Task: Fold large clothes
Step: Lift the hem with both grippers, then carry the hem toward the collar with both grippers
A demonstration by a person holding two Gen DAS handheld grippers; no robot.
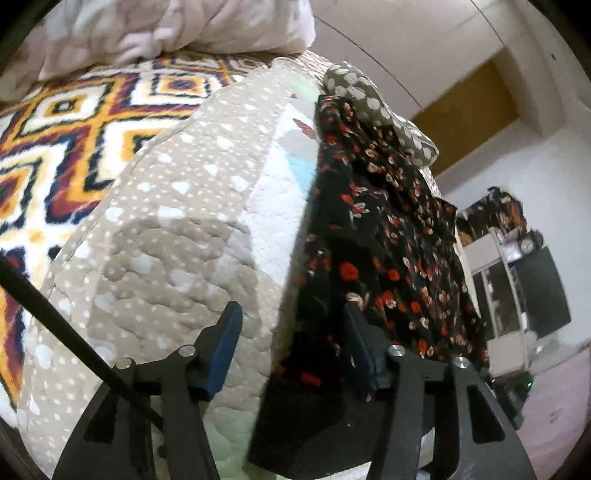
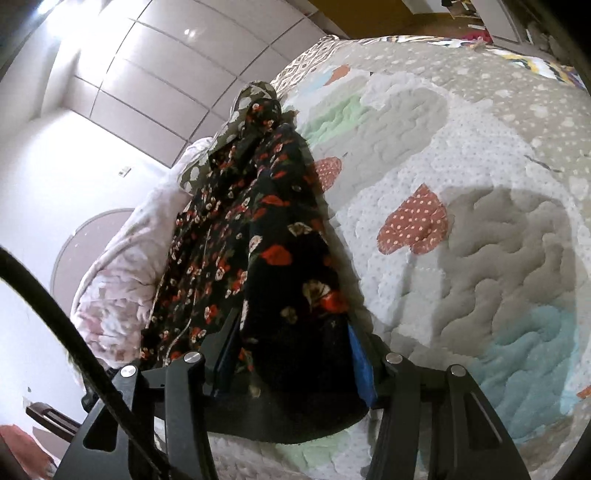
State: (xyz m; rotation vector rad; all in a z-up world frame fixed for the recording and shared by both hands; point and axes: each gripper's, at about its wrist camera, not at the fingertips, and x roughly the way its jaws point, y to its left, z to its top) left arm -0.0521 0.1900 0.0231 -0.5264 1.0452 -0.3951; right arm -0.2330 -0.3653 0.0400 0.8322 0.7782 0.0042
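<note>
In the left wrist view, the left gripper (image 1: 291, 328) has its blue-padded fingers (image 1: 227, 343) spread wide apart, with nothing clamped between them; the right finger lies over the near edge of the black garment printed with red and cream flowers (image 1: 373, 236), which stretches away along the edge of the bed. To its left lies the beige quilted bedspread with white dots and pastel patches (image 1: 177, 206), and beyond that a fleece blanket with an orange, navy and white geometric pattern (image 1: 66, 122) and a pale pink rumpled comforter (image 1: 177, 26). A grey cushion with white polka dots (image 1: 365, 92) sits at the garment's far end. In the right wrist view, the right gripper (image 2: 291, 343) also stands wide, and a bunched fold of the floral garment (image 2: 258, 229) lies loosely between its fingers on the bedspread (image 2: 480, 229); whether the pads touch it cannot be told.
</note>
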